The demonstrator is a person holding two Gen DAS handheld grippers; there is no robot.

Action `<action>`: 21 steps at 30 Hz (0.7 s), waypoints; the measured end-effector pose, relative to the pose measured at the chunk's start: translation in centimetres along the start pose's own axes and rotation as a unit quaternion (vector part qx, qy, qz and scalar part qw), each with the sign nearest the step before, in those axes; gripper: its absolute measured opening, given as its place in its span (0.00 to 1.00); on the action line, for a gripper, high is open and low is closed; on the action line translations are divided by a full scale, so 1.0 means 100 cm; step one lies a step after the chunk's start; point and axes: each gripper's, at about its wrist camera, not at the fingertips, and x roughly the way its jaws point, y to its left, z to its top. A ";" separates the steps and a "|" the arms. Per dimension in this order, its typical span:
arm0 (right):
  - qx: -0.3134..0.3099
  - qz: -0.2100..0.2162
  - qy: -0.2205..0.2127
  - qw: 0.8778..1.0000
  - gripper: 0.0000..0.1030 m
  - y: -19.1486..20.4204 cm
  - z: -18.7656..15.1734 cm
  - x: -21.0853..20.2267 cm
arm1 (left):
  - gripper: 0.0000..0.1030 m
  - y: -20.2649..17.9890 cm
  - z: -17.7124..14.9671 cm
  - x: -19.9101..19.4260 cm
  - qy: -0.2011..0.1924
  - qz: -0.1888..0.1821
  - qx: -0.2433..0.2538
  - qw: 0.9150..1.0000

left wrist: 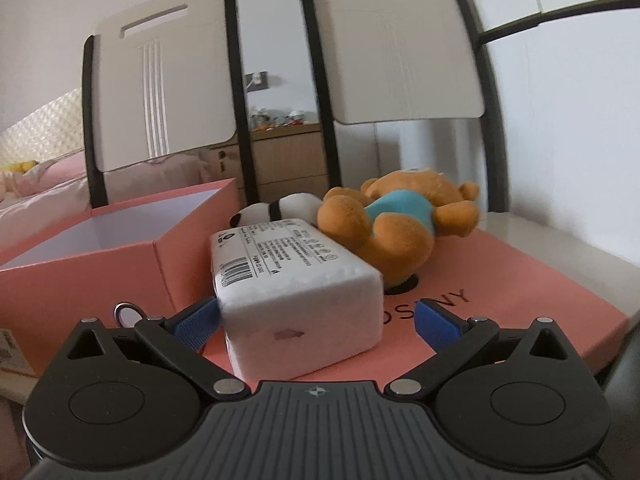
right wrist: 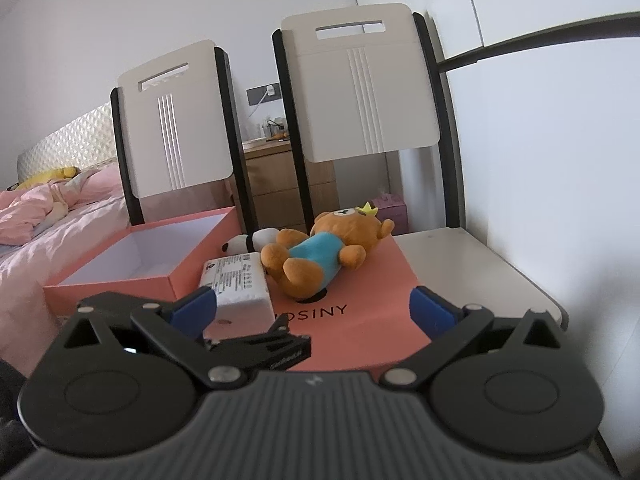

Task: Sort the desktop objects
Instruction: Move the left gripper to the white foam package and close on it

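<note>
The white tissue pack (left wrist: 296,292) lies on the pink lid (left wrist: 500,300), beside the open pink box (left wrist: 80,272). It looks soft and light, so squeeze its long sides. The left tool (left wrist: 316,320) is wide open around its near end, holding nothing. The right tool (right wrist: 312,312) hangs back, open and empty.

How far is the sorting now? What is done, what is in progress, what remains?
Done: nothing visibly; the pink box shows no items inside. In progress: the left gripper is open around the near end of the white pack, not closed on it. The right gripper is open and holds nothing. Left: the pack, the brown bear and the panda toy all lie on the pink lid.
</note>
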 end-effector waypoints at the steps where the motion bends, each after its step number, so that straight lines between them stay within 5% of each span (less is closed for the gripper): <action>1: -0.002 0.001 0.001 1.000 1.00 0.000 0.000 0.000 | 1.00 0.000 0.000 0.003 0.004 0.006 0.000 1.000; 13: -0.008 0.013 0.003 1.000 1.00 0.003 -0.002 -0.004 | 1.00 0.005 -0.008 0.022 0.018 0.032 -0.001 0.999; 16: -0.011 0.013 0.006 1.000 1.00 0.005 -0.002 -0.003 | 0.90 0.009 -0.011 0.019 0.013 0.037 -0.004 0.999; 21: -0.022 0.019 0.016 0.999 1.00 0.011 -0.002 0.000 | 0.87 0.017 -0.014 0.010 0.008 0.028 -0.011 1.000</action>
